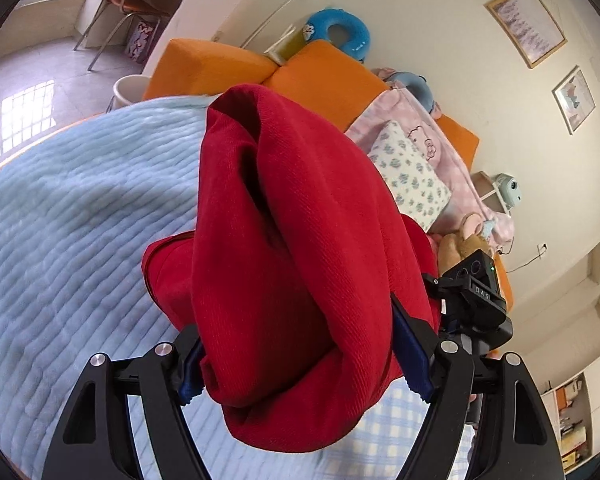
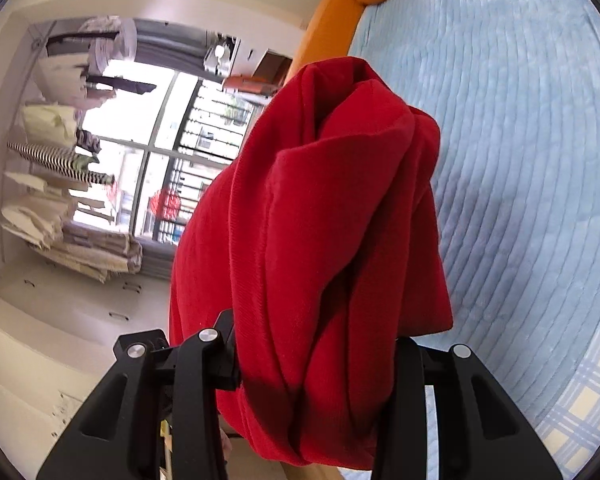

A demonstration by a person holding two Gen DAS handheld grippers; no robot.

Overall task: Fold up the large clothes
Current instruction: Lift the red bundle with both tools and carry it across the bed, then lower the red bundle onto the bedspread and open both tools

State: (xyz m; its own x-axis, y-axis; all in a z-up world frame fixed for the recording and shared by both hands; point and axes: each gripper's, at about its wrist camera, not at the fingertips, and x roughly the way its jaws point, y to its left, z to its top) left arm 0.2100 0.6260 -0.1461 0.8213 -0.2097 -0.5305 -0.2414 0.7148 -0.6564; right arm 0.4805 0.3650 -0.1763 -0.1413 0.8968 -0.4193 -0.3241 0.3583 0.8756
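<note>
A bunched red garment fills the middle of the left wrist view, draped over and between the fingers of my left gripper, which is shut on a thick wad of it. Blue pads press the cloth from the side. In the right wrist view the same red garment hangs in folds over my right gripper, which is shut on it; the fingertips are hidden under the cloth. The garment is held above a light blue quilted bed cover. My right gripper's body shows just right of the cloth.
Orange cushions and pink and floral bedding line the far side of the bed, with plush toys by the wall. A white bucket stands on the floor. A window and shelves of linens lie left of the bed.
</note>
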